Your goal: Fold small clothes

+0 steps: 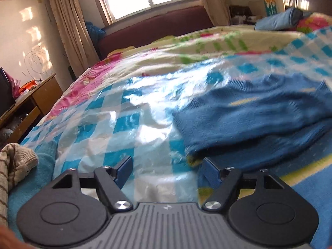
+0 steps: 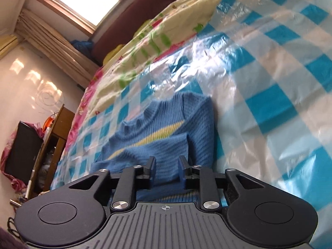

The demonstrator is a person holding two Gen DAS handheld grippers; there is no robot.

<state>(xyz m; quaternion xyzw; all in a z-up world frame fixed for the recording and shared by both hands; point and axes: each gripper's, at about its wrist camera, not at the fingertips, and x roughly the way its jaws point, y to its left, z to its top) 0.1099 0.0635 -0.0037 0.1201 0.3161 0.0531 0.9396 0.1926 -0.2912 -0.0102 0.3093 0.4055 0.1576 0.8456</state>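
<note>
The blue sweater (image 2: pixel 164 128) lies on the bed's checked plastic sheet (image 2: pixel 269 83), already partly folded: one sleeve appears turned in across the body and a layer is doubled over nearest the right tool (image 2: pixel 166 168). That tool stands with its jaws parted over the near fold, and the cloth between the fingers seems loose rather than pinched. The left tool (image 1: pixel 167 171) is wide apart and empty, the sweater just ahead to its right. A beige striped knit (image 1: pixel 14 166) waits to its left, so at least one garment seems left to fold.
</note>
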